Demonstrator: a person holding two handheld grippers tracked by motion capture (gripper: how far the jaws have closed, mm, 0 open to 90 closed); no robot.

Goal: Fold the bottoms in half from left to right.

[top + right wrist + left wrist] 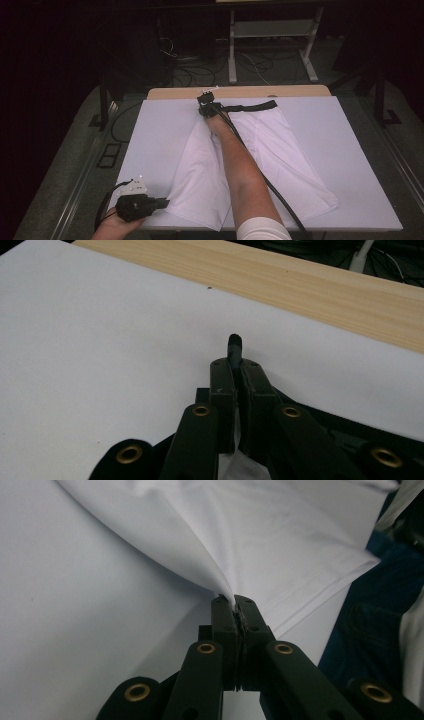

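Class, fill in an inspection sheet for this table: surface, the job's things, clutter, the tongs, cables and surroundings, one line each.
Surface: white sheet over a wooden table.
Job's things: white shorts with black waistband, spread flat.
Clutter: nothing seen.
Tongs: left tongs shut on a leg hem corner; right tongs shut on the waistband's end.
Cables: black cable runs along the right forearm; loose cables on the floor.
Surroundings: dark room, white frame beyond the table.

A wooden desk [240, 92] carries a white board [150, 150] covering most of its top. White shorts [280, 150] lie flat on the board.
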